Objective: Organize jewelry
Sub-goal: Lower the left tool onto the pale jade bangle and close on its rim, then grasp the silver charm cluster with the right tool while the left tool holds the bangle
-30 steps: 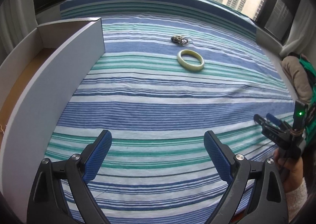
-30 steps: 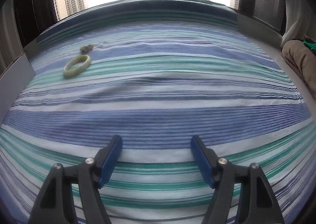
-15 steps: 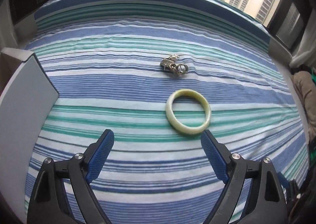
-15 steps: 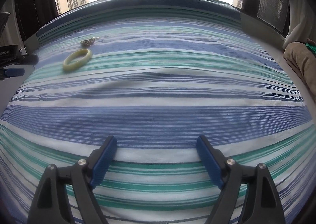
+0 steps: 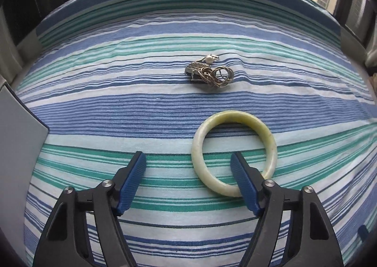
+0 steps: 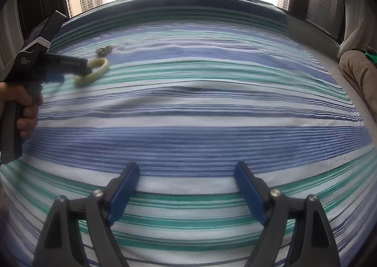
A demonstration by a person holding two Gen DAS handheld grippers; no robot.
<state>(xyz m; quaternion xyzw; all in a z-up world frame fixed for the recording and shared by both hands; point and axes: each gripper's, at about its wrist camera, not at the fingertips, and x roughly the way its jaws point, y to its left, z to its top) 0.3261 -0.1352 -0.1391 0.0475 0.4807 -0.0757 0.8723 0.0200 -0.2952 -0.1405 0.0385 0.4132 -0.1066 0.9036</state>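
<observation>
A pale green bangle lies flat on the striped cloth. My left gripper is open, low over the cloth; its right finger sits inside the bangle's ring, its left finger outside, so the bangle's left rim lies between them. A small heap of metal jewelry with a pearl lies beyond the bangle. In the right wrist view the bangle and the heap show at far left, with the left gripper over the bangle. My right gripper is open and empty, far from them.
A grey box wall stands at the left edge. A brown cushion lies at the far right. A window with tower blocks is behind the bed's far edge.
My left gripper has moved forward and down to the bangle, and its jaws have narrowed somewhat. It now shows in the right wrist view. The right gripper has barely moved.
</observation>
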